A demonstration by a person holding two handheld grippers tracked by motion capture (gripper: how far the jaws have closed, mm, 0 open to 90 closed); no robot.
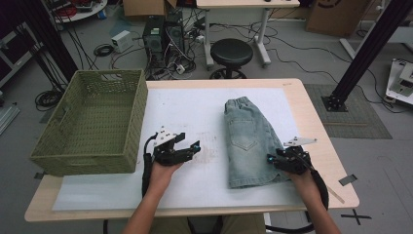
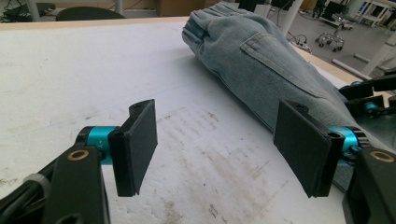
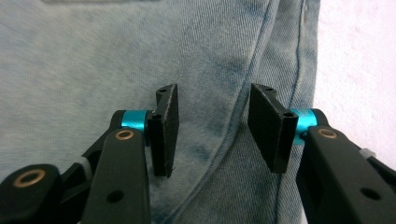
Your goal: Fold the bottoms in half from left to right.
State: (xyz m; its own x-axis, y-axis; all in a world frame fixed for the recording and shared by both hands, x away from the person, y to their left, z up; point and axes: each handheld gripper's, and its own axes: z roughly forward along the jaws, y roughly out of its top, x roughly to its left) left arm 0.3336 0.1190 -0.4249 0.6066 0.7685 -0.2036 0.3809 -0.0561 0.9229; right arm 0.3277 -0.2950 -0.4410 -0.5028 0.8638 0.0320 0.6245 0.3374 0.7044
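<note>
A green woven basket (image 1: pixel 90 124) sat well left of the folded denim shorts (image 1: pixel 249 141) on the white mat (image 1: pixel 195 112). The right gripper (image 3: pixel 212 128) hovered over the shorts' right edge, jaws parted, gripping nothing. The left gripper (image 2: pixel 215 149) stood wide open just left of the shorts.

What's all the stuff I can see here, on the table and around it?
denim shorts: one, light blue, folded, right half of the table
basket: one, green, woven, table's left end
white sheet: one, covering the table top
table: one, pale wood
stool: one, black, on the floor behind the table
left gripper: one, black with teal, jaws open over the bare sheet
right gripper: one, black with teal, jaws open over the shorts' side seam
</note>
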